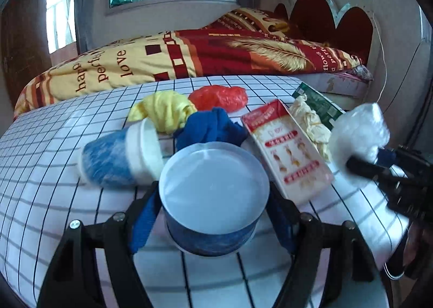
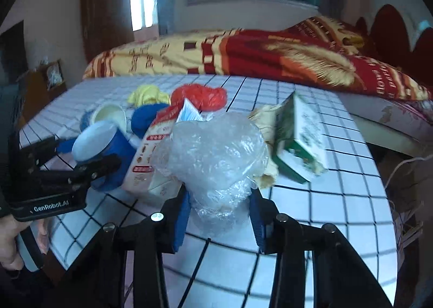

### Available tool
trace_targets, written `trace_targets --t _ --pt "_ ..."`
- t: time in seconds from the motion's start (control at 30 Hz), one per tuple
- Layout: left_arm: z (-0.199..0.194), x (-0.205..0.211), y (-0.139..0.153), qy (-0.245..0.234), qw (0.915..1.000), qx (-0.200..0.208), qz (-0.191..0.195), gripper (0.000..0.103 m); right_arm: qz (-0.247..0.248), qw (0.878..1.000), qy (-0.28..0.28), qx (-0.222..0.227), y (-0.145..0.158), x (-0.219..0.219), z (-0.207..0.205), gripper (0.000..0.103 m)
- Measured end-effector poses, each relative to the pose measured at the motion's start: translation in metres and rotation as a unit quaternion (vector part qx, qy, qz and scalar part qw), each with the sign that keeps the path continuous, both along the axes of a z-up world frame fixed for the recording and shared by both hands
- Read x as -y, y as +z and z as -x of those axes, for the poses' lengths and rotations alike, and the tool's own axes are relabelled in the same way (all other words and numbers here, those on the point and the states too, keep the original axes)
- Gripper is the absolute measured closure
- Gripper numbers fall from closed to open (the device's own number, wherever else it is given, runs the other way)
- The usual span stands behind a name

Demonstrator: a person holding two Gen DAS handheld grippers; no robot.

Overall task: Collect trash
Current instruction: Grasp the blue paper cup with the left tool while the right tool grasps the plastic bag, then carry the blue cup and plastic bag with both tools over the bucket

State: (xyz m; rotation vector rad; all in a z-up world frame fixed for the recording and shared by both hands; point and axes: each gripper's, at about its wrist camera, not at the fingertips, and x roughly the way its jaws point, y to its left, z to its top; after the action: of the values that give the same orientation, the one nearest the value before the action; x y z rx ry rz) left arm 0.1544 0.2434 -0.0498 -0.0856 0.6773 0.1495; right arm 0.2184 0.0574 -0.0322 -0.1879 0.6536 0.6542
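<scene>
Cluttered around the blue paper cup (image 1: 213, 207): a second tipped cup (image 1: 121, 156), blue cloth (image 1: 213, 126), yellow rag (image 1: 165, 110), red plastic bag (image 1: 219, 98), red-and-white carton (image 1: 286, 151), green box (image 2: 300, 140). All on a round table (image 1: 54, 145) with a white black-gridded cover, beside a bed (image 1: 189, 56) under a red-and-gold quilt. Left gripper (image 1: 213, 216) clamped on the cup's sides; right gripper (image 2: 219, 216) closing around a crinkled clear plastic wad (image 2: 216, 156), pads touching.

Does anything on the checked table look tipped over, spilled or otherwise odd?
Yes. A blue paper cup with a white rim lies on its side. The red-and-white carton and the green-and-white box lie tilted among crumpled scraps. No spill shows on the checked tablecloth.
</scene>
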Motion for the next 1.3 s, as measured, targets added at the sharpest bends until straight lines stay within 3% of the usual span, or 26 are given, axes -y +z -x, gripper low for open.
trace_targets --t 0.27,0.6,0.97,1.3 --pt "0.032 0.019 0.015 -0.006 0.9997 0.018 0.015 0.028 -0.02 0.998 -0.052 0.001 0.016 0.055 0.031 0.06" --pt "0.043 0.078 0.035 -0.062 0.9972 0.041 0.006 0.028 -0.035 0.994 -0.1 0.014 0.032 0.118 0.062 0.06" --pt "0.041 0.155 0.042 -0.135 0.9896 0.05 0.001 0.028 -0.048 0.984 -0.171 0.027 0.041 0.21 0.095 0.06" --pt "0.036 0.228 0.041 -0.204 0.9778 0.049 0.002 0.028 -0.042 0.972 -0.229 0.021 0.028 0.289 0.115 0.06"
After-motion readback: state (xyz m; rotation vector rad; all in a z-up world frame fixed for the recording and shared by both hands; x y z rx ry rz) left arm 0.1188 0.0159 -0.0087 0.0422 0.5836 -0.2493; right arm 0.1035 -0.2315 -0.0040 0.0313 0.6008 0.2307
